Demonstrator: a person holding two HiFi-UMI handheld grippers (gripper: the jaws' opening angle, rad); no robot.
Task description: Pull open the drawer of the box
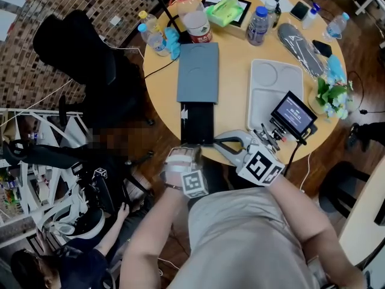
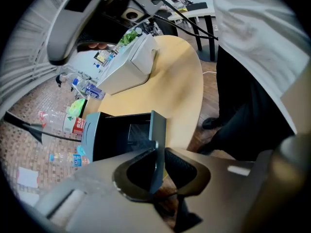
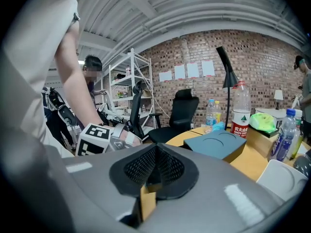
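Observation:
A grey-blue box lies on the round wooden table. Its black drawer is pulled out toward the table's near edge. In the left gripper view the drawer's thin grey front panel stands upright between the jaws of my left gripper. A narrow gap shows beside the right pad, so that gripper is open around the panel. The drawer's dark inside is bare. My right gripper hovers just right of the drawer front. Its pads meet with nothing between them, and the box lies beyond.
A white tray, a small screen, a potted plant and several bottles share the table. A black chair and a white rack stand to the left. A person sits at lower left.

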